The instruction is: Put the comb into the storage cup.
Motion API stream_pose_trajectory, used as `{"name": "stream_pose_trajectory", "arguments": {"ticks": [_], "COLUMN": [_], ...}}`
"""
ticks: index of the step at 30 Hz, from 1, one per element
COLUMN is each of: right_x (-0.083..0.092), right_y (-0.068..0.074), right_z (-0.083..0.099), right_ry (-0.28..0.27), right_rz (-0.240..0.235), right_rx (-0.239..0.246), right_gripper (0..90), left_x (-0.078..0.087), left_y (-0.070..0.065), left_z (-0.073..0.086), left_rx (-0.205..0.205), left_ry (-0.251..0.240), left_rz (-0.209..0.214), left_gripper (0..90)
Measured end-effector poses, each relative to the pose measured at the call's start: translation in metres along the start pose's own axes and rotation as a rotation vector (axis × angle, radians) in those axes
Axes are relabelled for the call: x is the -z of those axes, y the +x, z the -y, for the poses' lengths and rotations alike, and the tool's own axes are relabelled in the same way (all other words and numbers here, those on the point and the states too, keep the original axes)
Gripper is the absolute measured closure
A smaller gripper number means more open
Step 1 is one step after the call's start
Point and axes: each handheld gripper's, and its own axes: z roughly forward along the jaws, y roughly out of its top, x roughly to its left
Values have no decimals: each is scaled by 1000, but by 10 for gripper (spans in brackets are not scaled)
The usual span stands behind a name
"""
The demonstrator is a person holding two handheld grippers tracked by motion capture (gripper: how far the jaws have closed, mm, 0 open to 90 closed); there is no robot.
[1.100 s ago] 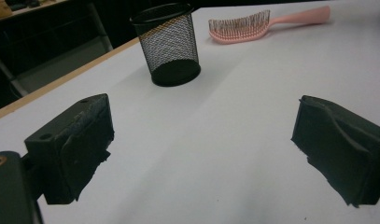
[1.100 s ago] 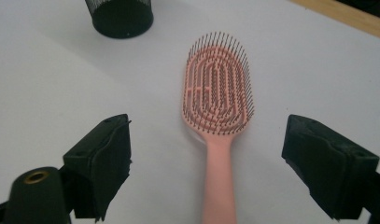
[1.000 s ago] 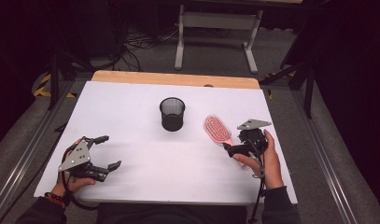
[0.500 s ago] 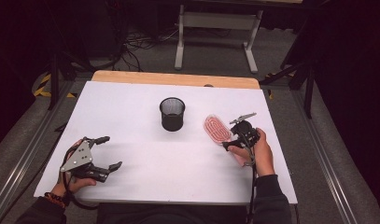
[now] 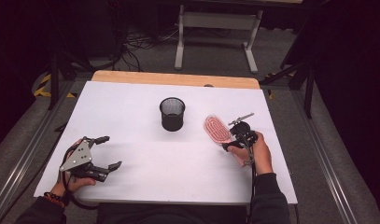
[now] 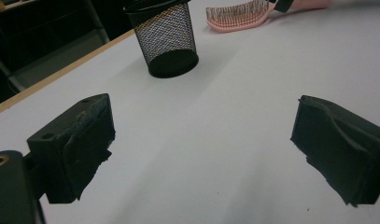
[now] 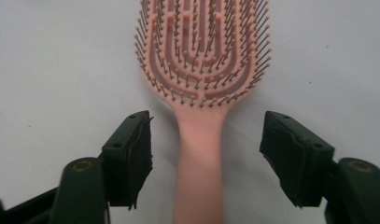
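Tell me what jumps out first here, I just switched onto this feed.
The pink hairbrush lies bristles up at the table's right side, its handle between the right gripper's jaws, which have just been closing but do not touch it yet. A black mesh cup stands upright mid-table, left of the brush. The left gripper rests open near the front left corner.

Pink hairbrush [image 7: 200, 154] handle between closing tool [image 7: 206, 154] jaws, untouched, bristles up, white table [image 7: 61, 70]
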Motion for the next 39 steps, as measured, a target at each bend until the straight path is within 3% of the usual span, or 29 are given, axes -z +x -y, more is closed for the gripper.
{"name": "stream_pose_trajectory", "arguments": {"ticks": [8,17,28,39], "right_x": [-9,-9,-8,1], "right_y": [3,-1,0,2], "right_z": [0,3,7,12], "right_ry": [35,0,-52,-175], "right_rz": [-19,-24,-15,8], "right_rx": [22,-1,11,9], "right_gripper": [509,674,689,689], "left_x": [-1,-2,-2,0], "left_y": [-1,-1,-1,0], "left_z": [0,0,0,-1], "left_rx": [-3,-4,2,8], "left_ry": [9,12,4,-5], "left_rz": [4,8,-1,-10], "left_gripper": [74,80,84,84]}}
